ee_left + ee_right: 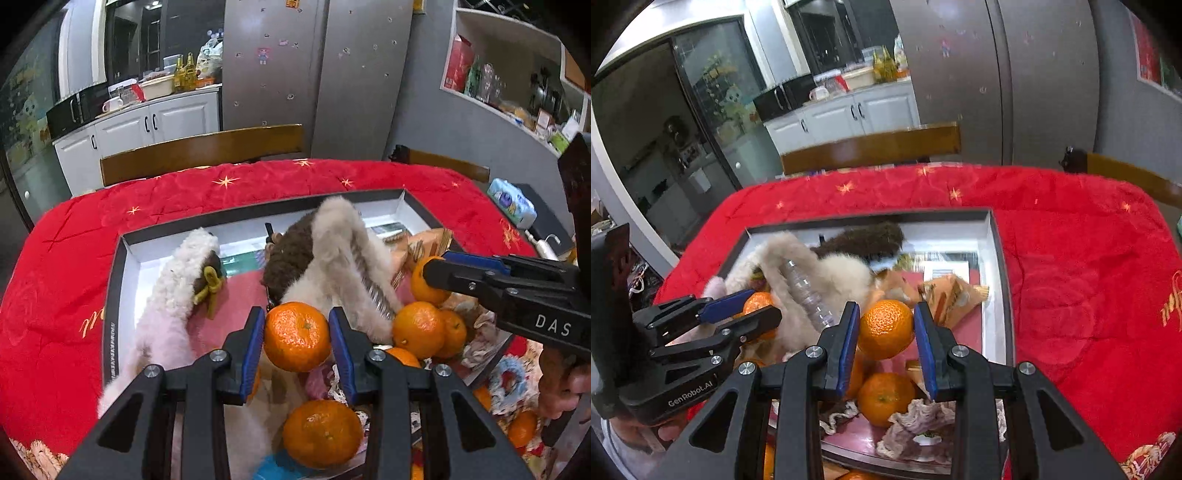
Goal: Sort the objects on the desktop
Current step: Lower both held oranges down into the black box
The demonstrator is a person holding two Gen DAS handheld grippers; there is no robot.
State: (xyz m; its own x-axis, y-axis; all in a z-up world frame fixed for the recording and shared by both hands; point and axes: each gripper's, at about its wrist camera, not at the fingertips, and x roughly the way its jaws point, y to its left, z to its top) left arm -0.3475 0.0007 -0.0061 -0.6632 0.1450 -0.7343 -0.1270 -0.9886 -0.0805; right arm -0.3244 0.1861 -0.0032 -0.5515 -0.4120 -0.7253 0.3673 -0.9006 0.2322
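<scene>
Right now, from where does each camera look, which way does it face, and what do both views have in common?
Left wrist: sits behind the left gripper, faces across the box toward the kitchen; its jaws clamp an orange; the right gripper enters from the right.
Right wrist: sits behind the right gripper, same facing; jaws clamp another orange; the left gripper shows at left.
Shared: red tablecloth, box, fluffy toys, fridge.

Fridge [314,74]: steel, stickers on doors.
Chair [201,149]: wooden, behind the table.
Cabinets [147,125]: white, dark handles.
Bottles [184,72]: on the counter.
</scene>
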